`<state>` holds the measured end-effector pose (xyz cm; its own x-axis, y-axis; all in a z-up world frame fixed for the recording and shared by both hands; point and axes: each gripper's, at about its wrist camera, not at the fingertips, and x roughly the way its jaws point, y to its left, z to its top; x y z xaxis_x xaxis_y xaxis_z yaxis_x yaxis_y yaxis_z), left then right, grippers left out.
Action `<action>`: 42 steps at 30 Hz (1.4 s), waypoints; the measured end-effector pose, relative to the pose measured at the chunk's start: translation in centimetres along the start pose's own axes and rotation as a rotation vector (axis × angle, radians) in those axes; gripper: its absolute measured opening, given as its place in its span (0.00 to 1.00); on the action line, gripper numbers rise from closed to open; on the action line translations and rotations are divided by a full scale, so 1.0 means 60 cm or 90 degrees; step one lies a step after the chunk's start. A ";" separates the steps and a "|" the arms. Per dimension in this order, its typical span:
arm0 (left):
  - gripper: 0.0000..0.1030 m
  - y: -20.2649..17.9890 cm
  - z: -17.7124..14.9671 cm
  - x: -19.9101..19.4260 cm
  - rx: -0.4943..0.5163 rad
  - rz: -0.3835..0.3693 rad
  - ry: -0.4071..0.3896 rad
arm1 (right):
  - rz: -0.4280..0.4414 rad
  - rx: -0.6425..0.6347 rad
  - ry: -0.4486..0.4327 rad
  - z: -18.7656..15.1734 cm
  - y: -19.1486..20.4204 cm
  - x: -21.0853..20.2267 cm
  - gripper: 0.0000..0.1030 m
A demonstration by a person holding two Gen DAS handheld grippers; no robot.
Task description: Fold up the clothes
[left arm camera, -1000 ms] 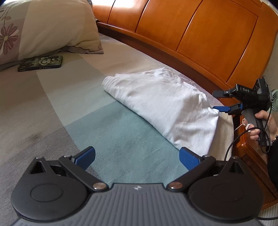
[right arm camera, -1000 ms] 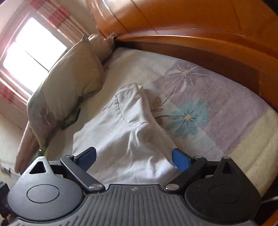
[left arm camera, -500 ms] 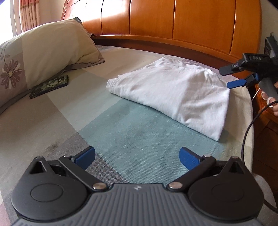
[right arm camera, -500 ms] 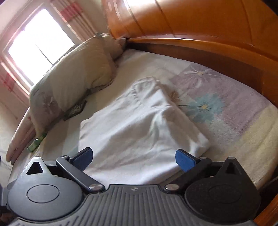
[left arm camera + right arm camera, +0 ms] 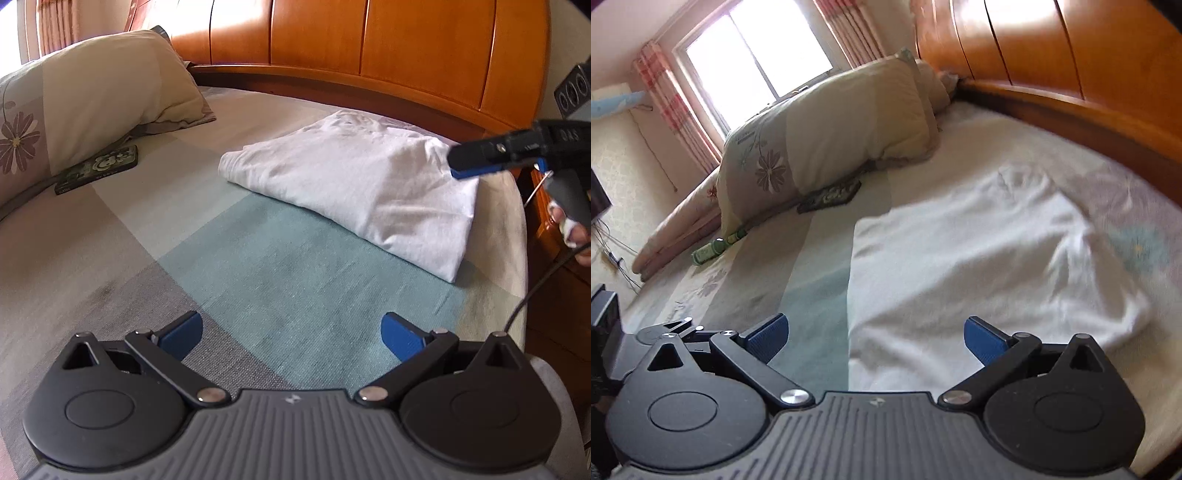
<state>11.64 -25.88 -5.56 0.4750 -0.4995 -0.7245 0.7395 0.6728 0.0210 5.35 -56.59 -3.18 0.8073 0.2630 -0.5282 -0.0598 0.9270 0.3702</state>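
A white garment [image 5: 354, 184] lies folded into a flat rectangle on the bed near the wooden headboard. It fills the middle of the right wrist view as the white garment [image 5: 979, 266], slightly blurred. My left gripper [image 5: 291, 338] is open, low over the teal patch of bedspread, well short of the cloth. My right gripper [image 5: 873, 339] is open with nothing between its fingers, hovering at the garment's near edge. From the left wrist view, the right gripper [image 5: 476, 162] hangs above the cloth's right end, held by a hand [image 5: 572, 229].
A large floral pillow [image 5: 96, 92] lies at the left with a dark patterned phone [image 5: 99, 168] beside it. The orange headboard [image 5: 406, 55] runs behind. The bed edge [image 5: 517, 236] drops off at the right. A small green bottle [image 5: 716, 249] lies by the pillow.
Both grippers have pulled back and tilted up from the garment. The right gripper, earlier at the cloth's right corner, now sits higher above it. The folded garment lies still.
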 end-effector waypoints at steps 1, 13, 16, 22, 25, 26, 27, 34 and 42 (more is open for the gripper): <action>0.99 0.000 -0.001 -0.003 -0.001 0.001 -0.001 | -0.018 -0.029 -0.011 0.015 0.003 0.015 1.00; 0.99 0.034 -0.018 -0.017 -0.031 -0.004 -0.009 | -0.104 -0.109 0.070 0.012 -0.015 0.102 1.00; 0.99 0.033 -0.015 -0.013 -0.035 -0.008 -0.009 | -0.086 -0.124 0.030 0.035 0.004 0.093 1.00; 0.99 0.032 -0.017 -0.020 -0.037 -0.027 -0.007 | -0.069 -0.120 0.098 0.038 0.017 0.153 1.00; 0.99 0.040 -0.020 -0.023 -0.045 -0.037 -0.005 | -0.090 -0.108 0.097 0.037 0.020 0.145 1.00; 0.99 0.043 -0.020 -0.023 -0.049 -0.040 -0.005 | -0.097 -0.104 0.094 0.036 0.021 0.141 1.00; 0.99 0.045 -0.019 -0.024 -0.054 -0.043 -0.007 | -0.104 -0.100 0.092 0.036 0.022 0.137 1.00; 0.99 0.045 -0.012 -0.053 -0.068 -0.048 -0.047 | -0.170 -0.055 0.082 0.037 0.033 0.106 1.00; 0.99 0.043 -0.005 -0.102 -0.084 -0.049 -0.090 | -0.204 -0.038 0.075 0.022 0.083 0.045 1.00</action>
<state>10.51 -20.91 -1.25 0.4883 -0.6177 -0.6164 0.7122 0.6903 -0.1276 8.01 -51.64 -1.79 0.7181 -0.0177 -0.6957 0.1482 0.9806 0.1281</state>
